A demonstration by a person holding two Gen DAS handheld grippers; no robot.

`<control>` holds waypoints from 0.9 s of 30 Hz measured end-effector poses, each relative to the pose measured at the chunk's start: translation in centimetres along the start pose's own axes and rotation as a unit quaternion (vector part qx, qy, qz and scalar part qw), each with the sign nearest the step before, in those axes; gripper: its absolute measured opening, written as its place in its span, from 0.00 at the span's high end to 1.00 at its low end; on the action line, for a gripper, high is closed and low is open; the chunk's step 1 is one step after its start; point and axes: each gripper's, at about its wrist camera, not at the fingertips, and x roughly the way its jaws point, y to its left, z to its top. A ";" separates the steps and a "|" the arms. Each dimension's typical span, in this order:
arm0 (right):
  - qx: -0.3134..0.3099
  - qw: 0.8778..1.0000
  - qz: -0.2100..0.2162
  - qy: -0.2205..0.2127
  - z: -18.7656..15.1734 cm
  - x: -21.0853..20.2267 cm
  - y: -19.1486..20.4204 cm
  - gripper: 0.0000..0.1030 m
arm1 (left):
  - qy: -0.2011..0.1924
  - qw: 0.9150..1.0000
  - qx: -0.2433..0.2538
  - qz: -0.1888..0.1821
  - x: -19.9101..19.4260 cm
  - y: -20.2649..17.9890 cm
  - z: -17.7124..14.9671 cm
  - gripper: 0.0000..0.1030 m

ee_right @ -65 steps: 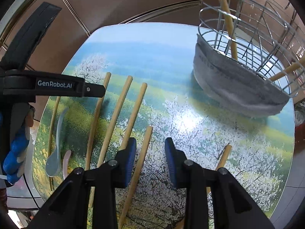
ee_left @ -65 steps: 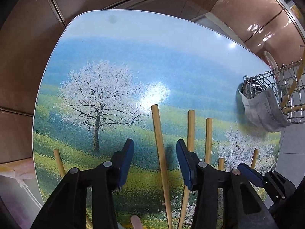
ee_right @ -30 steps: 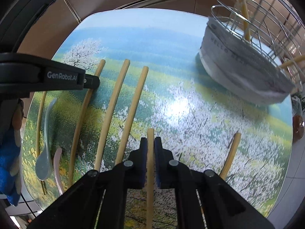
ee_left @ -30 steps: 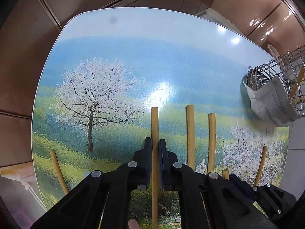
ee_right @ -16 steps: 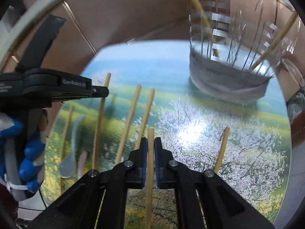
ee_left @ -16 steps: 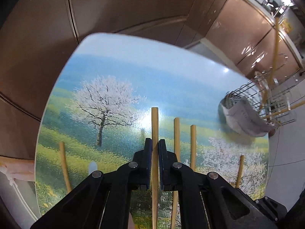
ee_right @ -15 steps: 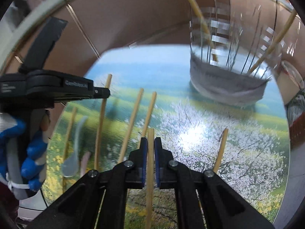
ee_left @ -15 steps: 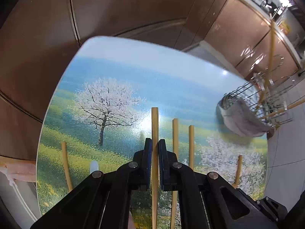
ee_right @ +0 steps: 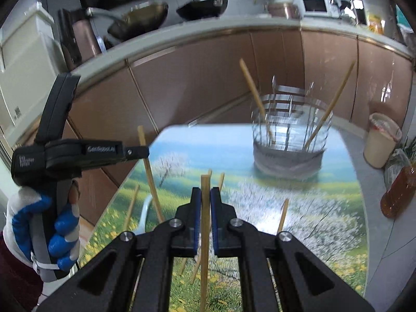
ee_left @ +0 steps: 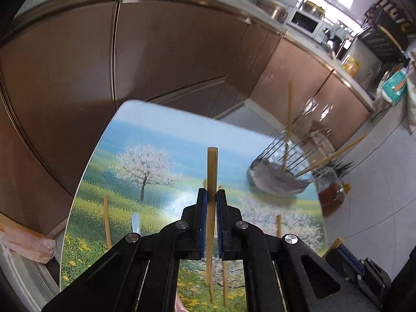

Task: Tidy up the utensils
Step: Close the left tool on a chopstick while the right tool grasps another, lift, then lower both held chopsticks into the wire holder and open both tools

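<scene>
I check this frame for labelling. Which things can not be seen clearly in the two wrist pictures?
- Left wrist view: wire basket smeared by motion blur; its contents are uncertain.
- Left wrist view: right gripper cut by the lower right corner; its jaws are hidden.
- Right wrist view: spoon partly behind the left gripper's chopstick.
- Both views: the lower ends of the held chopsticks run behind the jaws.

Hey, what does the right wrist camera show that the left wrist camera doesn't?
Only the right wrist view shows the gloved hand holding the left tool, the pans on the counter, and a lidded bucket. Only the left wrist view shows the left tool's pads clamping its chopstick head-on. Both show the printed table, the wire basket with chopsticks standing in it, loose chopsticks, and a pale spoon.
</scene>
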 end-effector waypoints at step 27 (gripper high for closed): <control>-0.026 0.977 -0.097 -0.188 22.4 -7.5 -7.5 0.94 | -0.137 0.982 0.089 -0.099 -2.9 -15.0 13.7 0.94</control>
